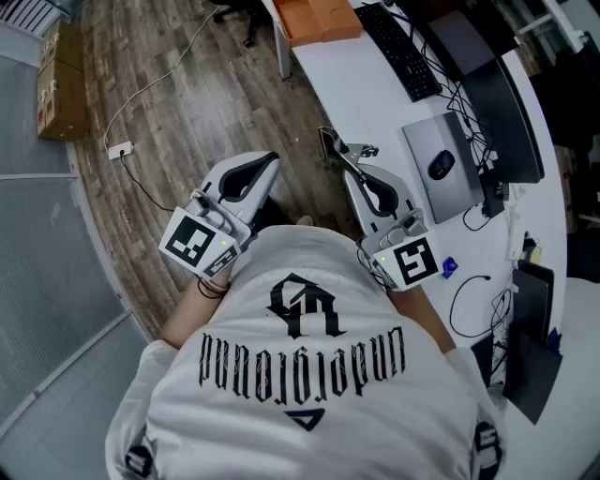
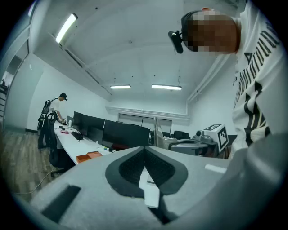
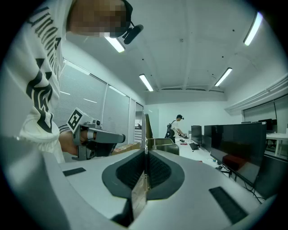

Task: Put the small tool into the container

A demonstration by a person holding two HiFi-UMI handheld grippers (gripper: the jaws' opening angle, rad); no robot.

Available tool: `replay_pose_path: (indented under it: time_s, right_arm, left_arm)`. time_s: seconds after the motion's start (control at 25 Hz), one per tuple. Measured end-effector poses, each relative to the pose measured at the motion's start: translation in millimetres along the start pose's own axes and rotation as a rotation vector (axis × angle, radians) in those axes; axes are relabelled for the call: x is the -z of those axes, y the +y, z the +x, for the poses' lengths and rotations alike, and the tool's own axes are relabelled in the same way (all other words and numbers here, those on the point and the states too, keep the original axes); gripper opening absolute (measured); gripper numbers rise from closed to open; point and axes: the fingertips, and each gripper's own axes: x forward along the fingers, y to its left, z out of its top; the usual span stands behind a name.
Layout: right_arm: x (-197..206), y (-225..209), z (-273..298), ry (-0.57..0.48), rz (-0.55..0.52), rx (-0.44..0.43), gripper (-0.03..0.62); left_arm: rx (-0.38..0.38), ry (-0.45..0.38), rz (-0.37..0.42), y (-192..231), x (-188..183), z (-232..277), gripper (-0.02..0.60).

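I hold both grippers up in front of my chest, beside the white desk [image 1: 361,89]. My left gripper [image 1: 267,167] is over the wooden floor; its jaws meet with nothing between them [image 2: 145,150]. Near the desk's edge, my right gripper [image 1: 330,141] is also shut and holds nothing [image 3: 145,134]. Each gripper shows in the other's view: the right gripper [image 2: 198,143] and the left gripper [image 3: 96,137]. An orange box [image 1: 317,19] sits at the desk's far end. A small blue object [image 1: 450,269] lies on the desk by my right hand. I cannot tell which thing is the small tool.
On the desk lie a black keyboard [image 1: 398,52], a mouse [image 1: 441,165] on a grey pad, monitors [image 1: 511,122] and loose cables. Cardboard boxes [image 1: 58,84] and a power strip [image 1: 119,150] are on the floor. Another person [image 3: 177,126] stands at a far desk.
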Motion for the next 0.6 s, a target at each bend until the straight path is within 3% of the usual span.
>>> replay_pose_path:
  time_s: [0.6]
  right_arm:
    - [5,5,8,0.014,0.008,-0.021,0.015]
  left_arm:
    - [0.023,0.018,-0.029,5,9,-2,0.014]
